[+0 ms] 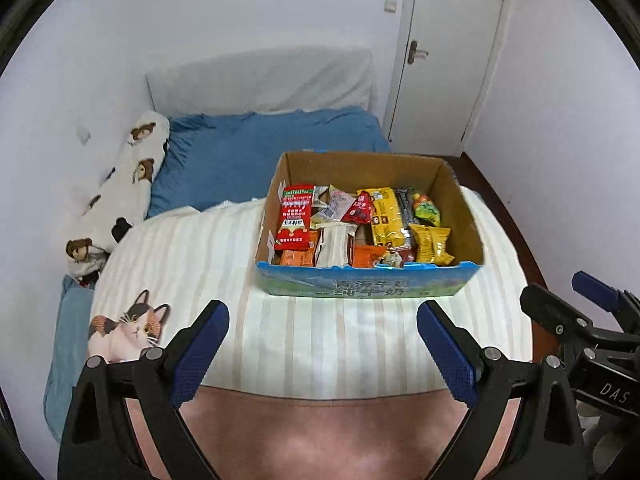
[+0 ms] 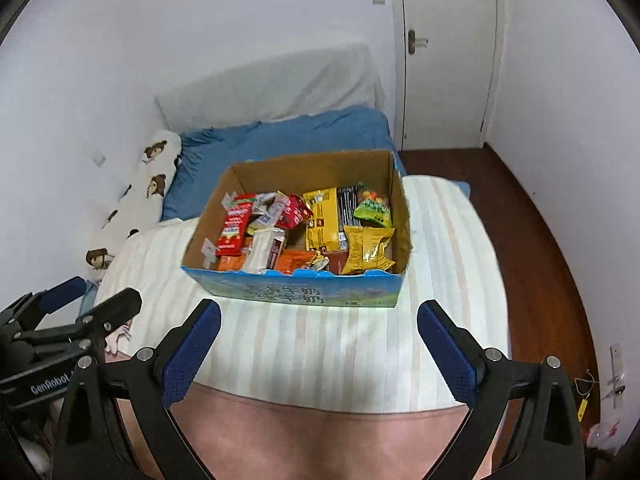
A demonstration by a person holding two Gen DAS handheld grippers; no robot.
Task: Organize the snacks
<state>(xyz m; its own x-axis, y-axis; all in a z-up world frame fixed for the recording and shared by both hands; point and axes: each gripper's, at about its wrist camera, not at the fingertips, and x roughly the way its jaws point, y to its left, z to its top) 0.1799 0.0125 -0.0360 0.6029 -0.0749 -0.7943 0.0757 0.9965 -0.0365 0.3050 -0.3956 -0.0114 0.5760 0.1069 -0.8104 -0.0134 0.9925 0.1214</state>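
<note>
both grippers hang above the near edge of the bed, clear of everything: left gripper (image 1: 323,344) spread wide and empty, right gripper (image 2: 319,342) likewise spread with nothing between its pads. the snacks (image 1: 360,226) all sit inside the cardboard box (image 1: 362,284) on the striped cover (image 1: 304,344), none lying loose outside it. looks like the task is at its tail end or between steps; if more sorting is wanted, the next move means dipping one gripper into the box and pinching a single packet.
</note>
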